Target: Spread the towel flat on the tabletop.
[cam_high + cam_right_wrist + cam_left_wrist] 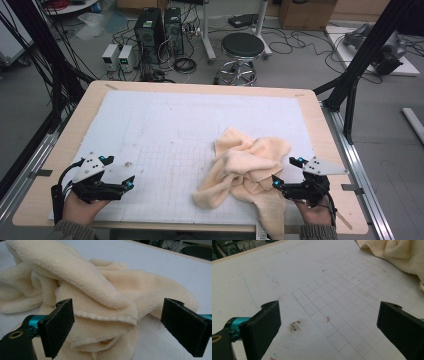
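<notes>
Table (pixel 320 120): light wooden top, rounded corners, carrying everything listed below.

Work mat (pixel 165 125): white foam sheet over most of the tabletop, printed with a faint grid in its near half and marked with a small dark smudge (pixel 295 325) near the left.

Towel (pixel 247 170): cream terry cloth, crumpled in a loose heap at the near right of the mat, with one tail trailing over the near edge of the table. Folds overlap; a hemmed edge (pixel 105 316) faces the right tool. Judged step: approach and take hold of the cloth for spreading or folding. To do it well, pick a single hemmed edge or corner, not the thick bunch, come in low along the mat, and close only once one layer sits well between the pads; a bite on stacked folds would likely drag the whole heap.

Right gripper (pixel 117 325): at the near right, just beside the towel. Jaws spread wide, the folded cloth lying in front of and partly between them; pads (pixel 58 325) not pressing on it, nothing pinched.

Left gripper (pixel 329 327): at the near left, well apart from the towel, over bare mat. Jaws spread wide, nothing between them, nothing touched.
</notes>
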`<state>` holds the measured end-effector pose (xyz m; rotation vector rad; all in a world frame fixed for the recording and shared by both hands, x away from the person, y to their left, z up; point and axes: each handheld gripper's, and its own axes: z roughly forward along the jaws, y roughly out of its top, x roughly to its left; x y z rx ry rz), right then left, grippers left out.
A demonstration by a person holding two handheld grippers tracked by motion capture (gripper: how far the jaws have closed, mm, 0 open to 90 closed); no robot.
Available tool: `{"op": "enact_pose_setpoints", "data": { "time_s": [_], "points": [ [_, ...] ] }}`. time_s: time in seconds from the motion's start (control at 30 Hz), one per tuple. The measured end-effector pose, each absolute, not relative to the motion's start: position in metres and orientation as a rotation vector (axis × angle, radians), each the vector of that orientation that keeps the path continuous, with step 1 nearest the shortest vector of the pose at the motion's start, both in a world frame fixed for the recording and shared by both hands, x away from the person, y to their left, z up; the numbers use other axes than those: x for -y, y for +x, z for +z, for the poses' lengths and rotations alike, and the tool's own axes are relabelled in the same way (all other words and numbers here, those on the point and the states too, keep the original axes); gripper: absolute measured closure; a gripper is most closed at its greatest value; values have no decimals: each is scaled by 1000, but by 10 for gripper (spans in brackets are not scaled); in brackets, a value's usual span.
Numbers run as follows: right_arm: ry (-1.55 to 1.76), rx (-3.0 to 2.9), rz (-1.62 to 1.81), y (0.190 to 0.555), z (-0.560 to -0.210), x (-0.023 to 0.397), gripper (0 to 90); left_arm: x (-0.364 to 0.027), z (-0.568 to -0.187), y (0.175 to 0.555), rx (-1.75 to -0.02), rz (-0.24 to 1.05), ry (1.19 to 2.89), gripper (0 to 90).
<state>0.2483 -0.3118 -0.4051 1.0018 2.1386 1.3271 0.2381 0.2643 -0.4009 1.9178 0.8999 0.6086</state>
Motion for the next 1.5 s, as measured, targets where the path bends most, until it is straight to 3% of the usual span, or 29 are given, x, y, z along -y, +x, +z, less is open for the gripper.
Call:
{"op": "enact_pose_setpoints", "data": {
  "time_s": [0.4, 0.67, 0.93, 1.17, 1.5],
  "points": [
    [899, -2216, 1418, 264, -384, 291, 108, -265, -402, 238, -914, 607, 1915, 59],
    [845, -2370, 1348, 291, -397, 256, 114, -264, -402, 238, -909, 608, 1918, 59],
    [824, -2530, 1159, 297, -427, 232, 280, -262, -404, 239, -903, 601, 1930, 59],
    [797, -2526, 1130, 298, -428, 230, 501, -262, -404, 240, -900, 598, 1936, 59],
    [722, -2495, 1221, 302, -417, 231, 648, -261, -404, 241, -905, 597, 1933, 59]
  ]
}}
